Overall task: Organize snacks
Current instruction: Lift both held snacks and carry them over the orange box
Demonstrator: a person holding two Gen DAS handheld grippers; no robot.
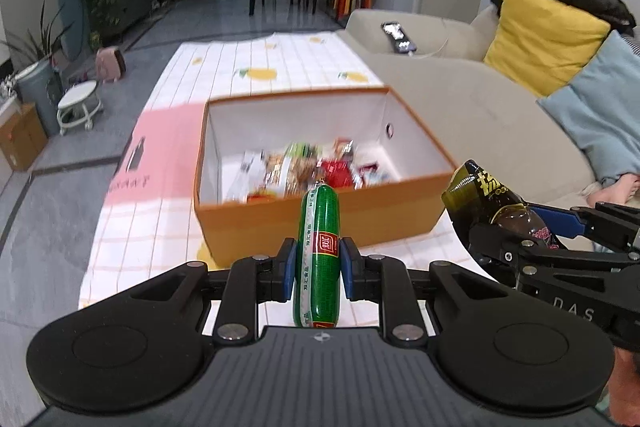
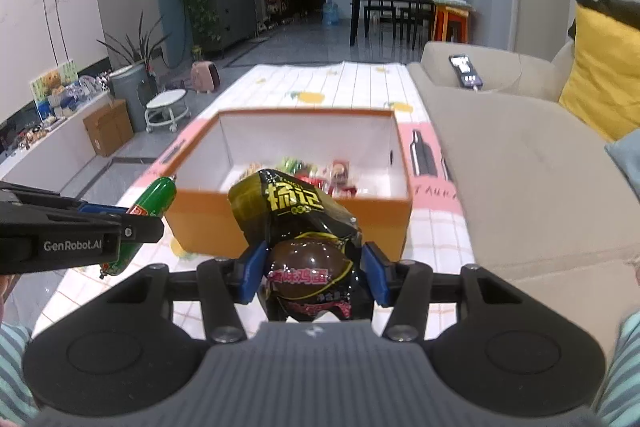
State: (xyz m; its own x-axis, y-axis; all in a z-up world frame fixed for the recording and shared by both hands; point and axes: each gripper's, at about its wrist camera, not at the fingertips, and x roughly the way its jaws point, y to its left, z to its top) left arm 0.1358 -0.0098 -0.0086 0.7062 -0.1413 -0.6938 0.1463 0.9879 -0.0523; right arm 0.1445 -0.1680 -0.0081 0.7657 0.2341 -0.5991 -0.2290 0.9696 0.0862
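The left hand-held gripper point(image 1: 319, 273) clamps a green sausage point(image 1: 318, 259), the right hand-held gripper point(image 2: 309, 277) a braised-egg packet point(image 2: 308, 267) whose label only the right view reads, before the orange box point(image 1: 320, 219).

Beige sofa point(image 1: 460, 95), grey tiled floor point(image 1: 44, 195)
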